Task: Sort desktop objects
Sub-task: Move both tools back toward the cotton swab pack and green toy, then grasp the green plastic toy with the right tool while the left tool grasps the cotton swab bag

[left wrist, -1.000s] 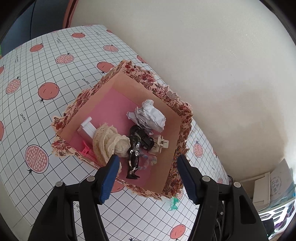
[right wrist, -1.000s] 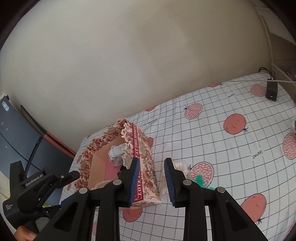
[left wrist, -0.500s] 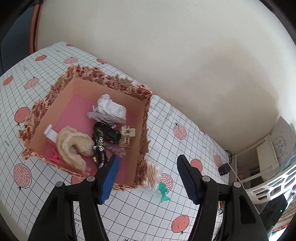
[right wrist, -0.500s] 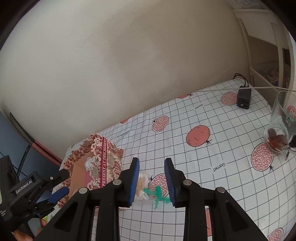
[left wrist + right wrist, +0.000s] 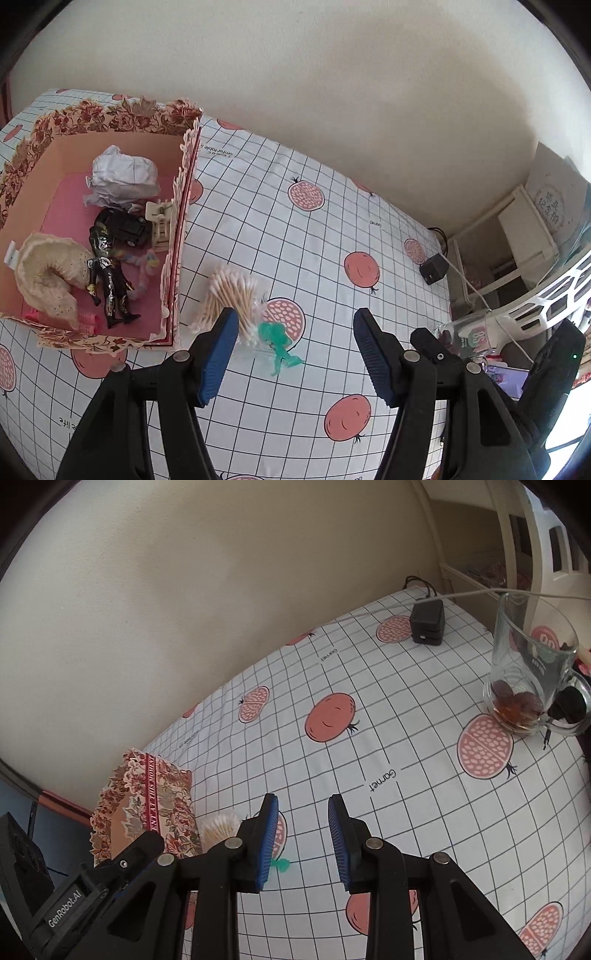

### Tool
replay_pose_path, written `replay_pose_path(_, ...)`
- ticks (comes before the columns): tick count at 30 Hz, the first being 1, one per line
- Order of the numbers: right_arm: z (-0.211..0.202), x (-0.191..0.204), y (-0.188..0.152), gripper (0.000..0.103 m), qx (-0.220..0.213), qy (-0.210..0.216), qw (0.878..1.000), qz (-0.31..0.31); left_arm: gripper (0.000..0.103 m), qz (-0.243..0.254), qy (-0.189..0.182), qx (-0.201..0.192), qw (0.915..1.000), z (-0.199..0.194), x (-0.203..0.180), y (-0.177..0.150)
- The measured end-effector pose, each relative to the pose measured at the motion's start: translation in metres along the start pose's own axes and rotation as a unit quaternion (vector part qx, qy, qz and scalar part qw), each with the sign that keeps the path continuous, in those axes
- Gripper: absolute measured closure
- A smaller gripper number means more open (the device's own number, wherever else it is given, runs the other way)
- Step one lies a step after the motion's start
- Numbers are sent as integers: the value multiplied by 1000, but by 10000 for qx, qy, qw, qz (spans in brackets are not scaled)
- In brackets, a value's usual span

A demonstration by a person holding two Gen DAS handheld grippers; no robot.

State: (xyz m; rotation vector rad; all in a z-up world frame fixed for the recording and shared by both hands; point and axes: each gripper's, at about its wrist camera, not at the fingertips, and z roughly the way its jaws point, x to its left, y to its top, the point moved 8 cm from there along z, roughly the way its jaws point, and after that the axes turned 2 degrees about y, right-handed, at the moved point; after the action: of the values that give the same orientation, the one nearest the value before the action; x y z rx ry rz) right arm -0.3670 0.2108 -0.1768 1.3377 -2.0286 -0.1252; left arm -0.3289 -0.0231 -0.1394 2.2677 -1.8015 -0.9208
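The left gripper (image 5: 293, 334) and right gripper (image 5: 303, 834) both hold their blue jaws apart and empty above the small green plastic toy figure (image 5: 281, 345), which lies beside the clear bag of cotton swabs (image 5: 231, 295) on the surface.

You get soft, even daylight and sharp focus, with fisheye bending and dark vignetting at every corner.

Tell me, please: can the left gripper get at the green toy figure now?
Probably yes. The left gripper is open, and the green toy figure lies on the tablecloth just ahead, uncovered, beside the bag of cotton swabs.
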Motion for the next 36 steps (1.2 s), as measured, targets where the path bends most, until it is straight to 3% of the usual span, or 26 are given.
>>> replay_pose_path(7, 12, -18, -9, 72, 302, -72, 9987, 411, 37, -18, 26, 167, 9999, 24, -2, -5)
replay_pose_path(14, 19, -8, -15, 72, 441, 23, 9984, 357, 37, -218, 420, 161, 9988, 37, 17, -3)
replay_pose_path(21, 35, 7, -31, 72, 736, 53, 9973, -15, 37, -449, 549, 206, 9973, 38, 31, -4)
replay_pose_path(26, 55, 20, -50, 64, 1064, 8, 9936, -374, 37, -616, 710, 238, 9953, 36, 41, -6)
replay_pose_path(31, 70, 29, -64, 55, 1186, -307, 9880, -944, 37, -718, 1061, 152, 9917, 34, 55, -4)
replay_pose_path(36, 86, 33, -74, 51, 1329, -324, 9849, -1058, 37, -762, 1258, 134, 9890, 34, 60, -3)
